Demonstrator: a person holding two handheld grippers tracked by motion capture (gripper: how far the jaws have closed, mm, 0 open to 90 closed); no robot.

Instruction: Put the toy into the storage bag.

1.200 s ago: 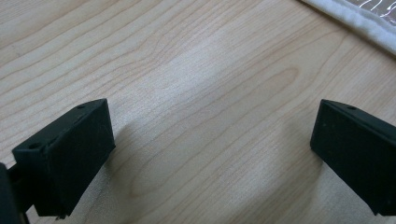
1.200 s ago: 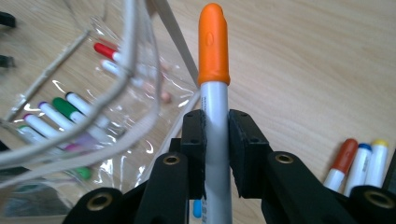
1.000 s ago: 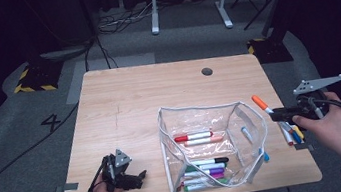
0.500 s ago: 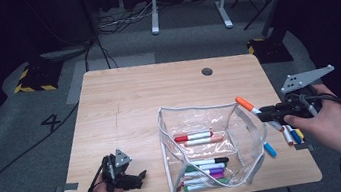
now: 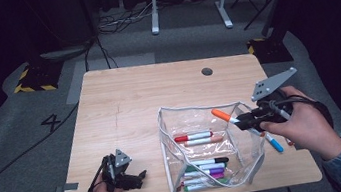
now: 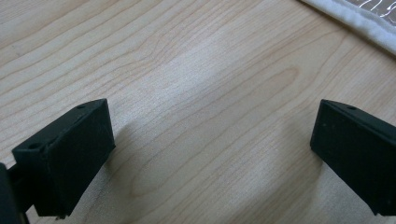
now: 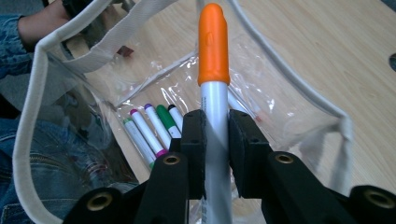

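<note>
A clear pouch point(image 5: 206, 146) with a white rim stands open on the wooden table point(image 5: 134, 101), holding several markers point(image 5: 203, 164). My right gripper point(image 5: 242, 121) is shut on a white marker with an orange cap point(image 5: 222, 115), and the cap end pokes over the pouch's right rim. In the right gripper view the orange-capped marker point(image 7: 214, 84) sits clamped between the pads, over the pouch's opening point(image 7: 140, 93). My left gripper point(image 5: 132, 178) rests open on the table by the front left edge, its jaws wide apart over bare wood point(image 6: 210, 121).
Two loose markers, one blue point(image 5: 273, 143), lie on the table right of the pouch under the right hand. A round hole point(image 5: 207, 71) sits in the tabletop at the back. The pouch's white rim point(image 6: 359, 18) shows at the top right of the left gripper view.
My right gripper has carried the orange-capped marker leftward and slightly up, from beside the pouch to over its right rim. The left gripper has stayed put.
</note>
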